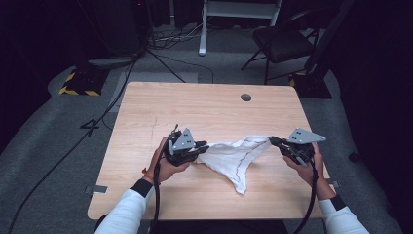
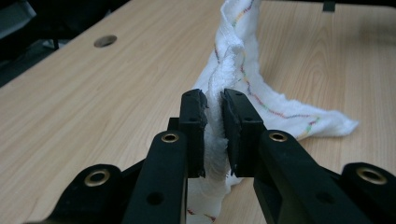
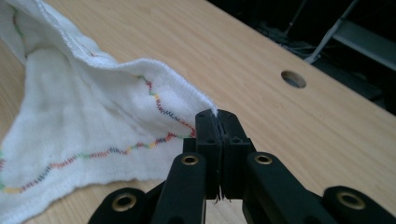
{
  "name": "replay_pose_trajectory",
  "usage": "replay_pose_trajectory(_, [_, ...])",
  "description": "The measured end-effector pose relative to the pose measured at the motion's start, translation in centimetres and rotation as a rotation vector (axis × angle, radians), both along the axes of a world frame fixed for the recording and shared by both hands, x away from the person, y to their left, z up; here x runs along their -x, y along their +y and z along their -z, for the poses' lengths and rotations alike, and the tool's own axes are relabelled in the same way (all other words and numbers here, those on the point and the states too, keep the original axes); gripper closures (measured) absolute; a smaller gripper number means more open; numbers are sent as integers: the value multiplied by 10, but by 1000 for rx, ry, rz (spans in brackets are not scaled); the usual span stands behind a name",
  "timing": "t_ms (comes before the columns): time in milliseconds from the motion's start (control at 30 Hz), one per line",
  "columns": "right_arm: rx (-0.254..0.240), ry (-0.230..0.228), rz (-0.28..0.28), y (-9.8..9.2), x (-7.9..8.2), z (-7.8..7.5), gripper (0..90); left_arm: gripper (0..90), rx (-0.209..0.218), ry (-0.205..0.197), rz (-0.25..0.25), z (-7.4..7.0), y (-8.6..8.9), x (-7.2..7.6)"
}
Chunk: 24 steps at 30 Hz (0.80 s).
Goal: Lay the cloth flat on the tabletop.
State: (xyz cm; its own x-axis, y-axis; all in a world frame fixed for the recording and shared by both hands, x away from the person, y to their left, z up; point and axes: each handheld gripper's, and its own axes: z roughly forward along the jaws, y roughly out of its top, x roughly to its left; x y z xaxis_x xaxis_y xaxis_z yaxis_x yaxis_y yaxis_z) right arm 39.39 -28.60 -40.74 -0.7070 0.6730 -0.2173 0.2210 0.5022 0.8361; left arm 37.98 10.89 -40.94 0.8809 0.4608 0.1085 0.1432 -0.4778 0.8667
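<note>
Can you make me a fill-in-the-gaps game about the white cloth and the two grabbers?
1. The left gripper is shut on the ____ cloth.
2. The right gripper pinches the cloth by its ____.
3. The cloth hangs between both grippers above the ____ table.
4. The round ____ lies near the table's far edge.

Missing words: white; edge; wooden; hole

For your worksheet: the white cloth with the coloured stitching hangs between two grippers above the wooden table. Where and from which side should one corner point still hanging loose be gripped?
Probably at the hanging tip of the white cloth, on the stitched hem. It droops toward the person's edge of the table, so come in from that near side, level with the tabletop. The left gripper and the right gripper already pinch the upper corners, leaving that tip free and thin enough for a flat pinch.
</note>
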Motion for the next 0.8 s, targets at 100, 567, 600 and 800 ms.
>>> replay_pose_trajectory(100, [-20,-41,-6,0,7,-16,886,787,25,-13,-9,-8,3,3])
replay_pose_trajectory(567, [-77,-202,-9,-16,55,-91,887,788,140,-95,37,-76,19,41])
replay_pose_trajectory(600, [-83,-208,-11,-17,59,-94,887,788,144,-98,42,-79,19,45])
replay_pose_trajectory(800, [-85,-211,-15,-17,69,-99,887,784,116,-92,56,-79,13,45])
